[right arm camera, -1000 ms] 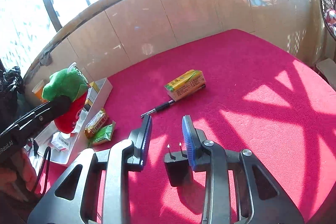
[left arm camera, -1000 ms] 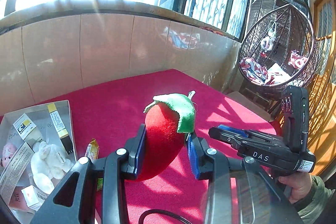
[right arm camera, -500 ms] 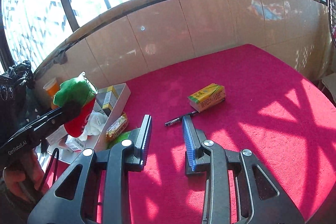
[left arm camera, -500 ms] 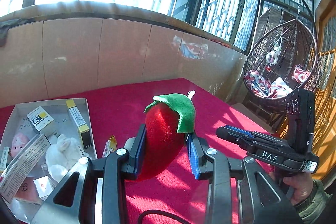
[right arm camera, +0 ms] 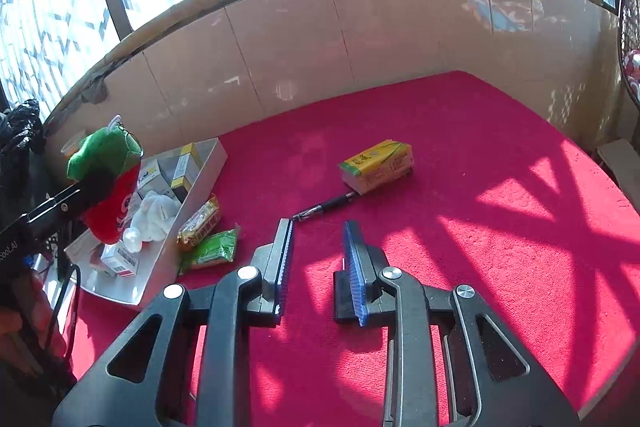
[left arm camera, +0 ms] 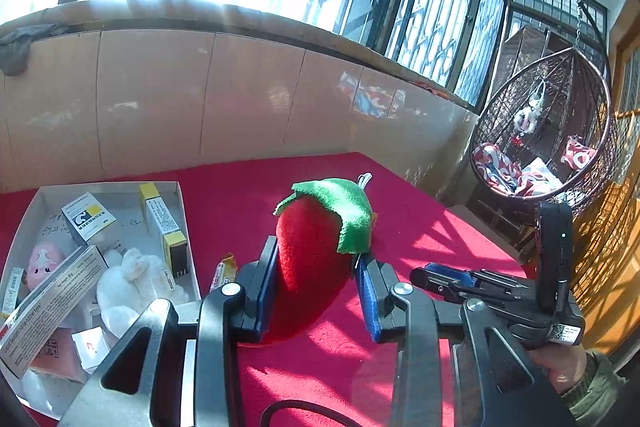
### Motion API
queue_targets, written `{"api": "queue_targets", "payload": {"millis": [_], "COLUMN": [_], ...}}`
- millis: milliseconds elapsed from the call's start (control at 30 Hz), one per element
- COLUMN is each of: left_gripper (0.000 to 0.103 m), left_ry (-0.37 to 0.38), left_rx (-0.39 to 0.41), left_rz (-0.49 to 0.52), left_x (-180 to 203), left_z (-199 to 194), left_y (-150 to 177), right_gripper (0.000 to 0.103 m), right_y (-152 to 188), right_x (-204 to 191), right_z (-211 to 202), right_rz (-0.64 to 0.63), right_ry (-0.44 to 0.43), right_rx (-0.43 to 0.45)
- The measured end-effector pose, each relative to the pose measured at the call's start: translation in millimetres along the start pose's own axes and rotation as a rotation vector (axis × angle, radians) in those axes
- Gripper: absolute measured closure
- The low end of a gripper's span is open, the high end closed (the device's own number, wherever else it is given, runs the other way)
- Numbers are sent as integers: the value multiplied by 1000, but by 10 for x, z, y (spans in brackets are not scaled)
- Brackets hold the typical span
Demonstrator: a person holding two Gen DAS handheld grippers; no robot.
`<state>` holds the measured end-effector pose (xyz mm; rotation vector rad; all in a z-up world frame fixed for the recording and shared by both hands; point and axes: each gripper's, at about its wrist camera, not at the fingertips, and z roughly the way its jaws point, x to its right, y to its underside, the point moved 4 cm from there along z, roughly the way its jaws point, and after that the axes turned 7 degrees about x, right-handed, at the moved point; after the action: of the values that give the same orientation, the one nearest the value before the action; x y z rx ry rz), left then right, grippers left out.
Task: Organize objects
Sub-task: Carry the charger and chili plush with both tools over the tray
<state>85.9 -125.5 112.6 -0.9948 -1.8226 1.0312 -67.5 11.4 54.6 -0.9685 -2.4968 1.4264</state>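
My left gripper (left arm camera: 316, 259) is shut on a red plush strawberry (left arm camera: 310, 255) with a green felt top and holds it above the red cloth, just right of the white box (left arm camera: 182, 223). In the right wrist view the strawberry (right arm camera: 110, 205) hangs over the box (right arm camera: 204, 173). My right gripper (right arm camera: 318, 233) is open and empty, raised over the cloth. A black pen (right arm camera: 324, 205) and a yellow-green carton (right arm camera: 376, 165) lie ahead of it.
The box holds a white plush (left arm camera: 132, 281), a pink toy (left arm camera: 42, 261) and several small cartons. Two snack packets (right arm camera: 200, 223) (right arm camera: 212, 249) lie by the box's right side. A black block (right arm camera: 346, 297) lies under my right finger. A hanging wicker chair (left arm camera: 544, 131) stands far right.
My left gripper carried the strawberry left toward the box. My right gripper rose and pulled back; the black plug adapter slid under its right finger.
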Motion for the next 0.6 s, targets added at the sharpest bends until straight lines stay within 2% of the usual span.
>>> {"api": "queue_targets", "payload": {"millis": [33,100,167,267,300,333,400,600], "left_gripper": [67,67,67,67,67,67,67,67], "left_ry": [0,1,1,0,0,0,1,1], "left_rx": [0,-3,-6,-7,-6,-6,-6,8], "left_rz": [2,1,2,0,-1,-3,-4,-4], "left_x": [8,14,21,22,21,20,30,41], "left_z": [-4,1,5,-1,-1,1,2,-45], "left_y": [5,11,16,16,15,9,4,-20], "right_gripper": [63,50,50,54,70,74,74,74], "right_y": [72,209,328,447,448,449,429,193], "right_x": [18,24,14,-12,-27,-27,9,68], "right_z": [95,281,446,580,569,560,519,262], "right_rz": [-6,-37,-77,-113,-140,-135,-93,-18], "right_ry": [14,41,68,65,71,52,15,-23], "right_rx": [-35,-95,-140,-176,-159,-161,-158,-70]}}
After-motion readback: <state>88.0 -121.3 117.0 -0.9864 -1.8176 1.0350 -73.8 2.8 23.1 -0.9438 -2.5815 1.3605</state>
